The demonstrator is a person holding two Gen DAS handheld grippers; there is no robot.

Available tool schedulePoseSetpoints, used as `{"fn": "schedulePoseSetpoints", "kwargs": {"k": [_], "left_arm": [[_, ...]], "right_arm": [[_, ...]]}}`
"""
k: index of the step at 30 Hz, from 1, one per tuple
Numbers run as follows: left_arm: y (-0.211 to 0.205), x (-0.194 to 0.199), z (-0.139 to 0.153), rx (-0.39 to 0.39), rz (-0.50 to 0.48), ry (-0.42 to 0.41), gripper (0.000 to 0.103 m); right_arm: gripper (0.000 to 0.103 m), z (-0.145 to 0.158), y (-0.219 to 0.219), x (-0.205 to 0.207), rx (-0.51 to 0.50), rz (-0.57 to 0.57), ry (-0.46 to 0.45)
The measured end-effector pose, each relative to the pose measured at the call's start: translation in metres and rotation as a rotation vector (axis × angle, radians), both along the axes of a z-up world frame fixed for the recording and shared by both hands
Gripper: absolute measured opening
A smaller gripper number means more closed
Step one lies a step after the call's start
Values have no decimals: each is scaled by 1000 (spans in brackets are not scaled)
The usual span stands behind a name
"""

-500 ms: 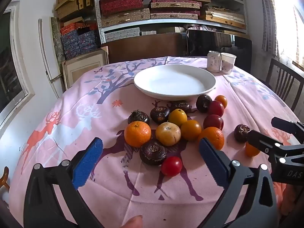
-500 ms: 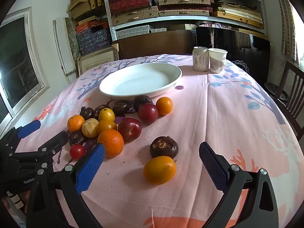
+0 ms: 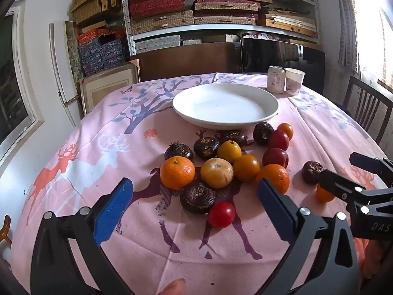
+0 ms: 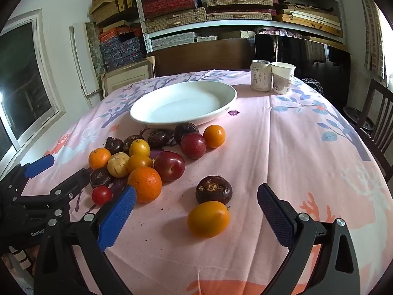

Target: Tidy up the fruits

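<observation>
left wrist view: the left gripper (image 3: pixel 195 207) was held tilted downward over the near edge of the table, its blue-padded jaws spread as wide as they went, with nothing gripped; a small red fruit (image 3: pixel 221 214) and a dark brown fruit (image 3: pixel 197 197) were seen between the pads but untouched. a fingertip (image 3: pixel 173 287) of the person was visible at the bottom edge. from the right wrist view, the right gripper (image 4: pixel 196 217) was likewise angled down and fully spread, holding nothing, with a yellow-orange fruit (image 4: pixel 208 218) lying on the cloth between its fingers and a dark brown fruit (image 4: pixel 213 189) just behind it, the two touching or nearly so. the fruits were not yet on the white plate (image 3: pixel 267 113), which was left bare; they were gathered in a loose cluster on the cloth just in front of it, among them a large orange (image 3: pixel 177 175), a pale yellow fruit (image 3: pixel 216 175) and two red plums (image 4: pixel 169 166). the table was covered with a pink tablecloth (image 3: pixel 98 162) printed with deer and trees. a drinks can (image 4: pixel 260 75) and a paper cup (image 4: pixel 282 77) were stood side by side, touching, beyond the plate on the right. behind the table, shelves (image 4: pixel 221 22) were stacked with flat patterned boxes, a window (image 4: pixel 22 83) was set in the left wall, and a dark wooden chair (image 3: pixel 368 108) was placed at the right side.
</observation>
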State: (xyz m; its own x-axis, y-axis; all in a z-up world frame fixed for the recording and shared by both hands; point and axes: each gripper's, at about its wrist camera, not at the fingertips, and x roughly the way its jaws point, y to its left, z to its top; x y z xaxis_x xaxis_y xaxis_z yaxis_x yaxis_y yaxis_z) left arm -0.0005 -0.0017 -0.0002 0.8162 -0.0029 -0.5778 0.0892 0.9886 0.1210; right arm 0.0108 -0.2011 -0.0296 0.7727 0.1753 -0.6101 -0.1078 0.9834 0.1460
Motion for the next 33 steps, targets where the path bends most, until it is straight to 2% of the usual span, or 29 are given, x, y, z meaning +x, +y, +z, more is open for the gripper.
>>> {"fn": "schedulePoseSetpoints", "kwargs": {"k": [33], "left_arm": [[0,1,-6,3,2,11,99]], "right_arm": [[100,1,1,-4,10,12,-12]]}}
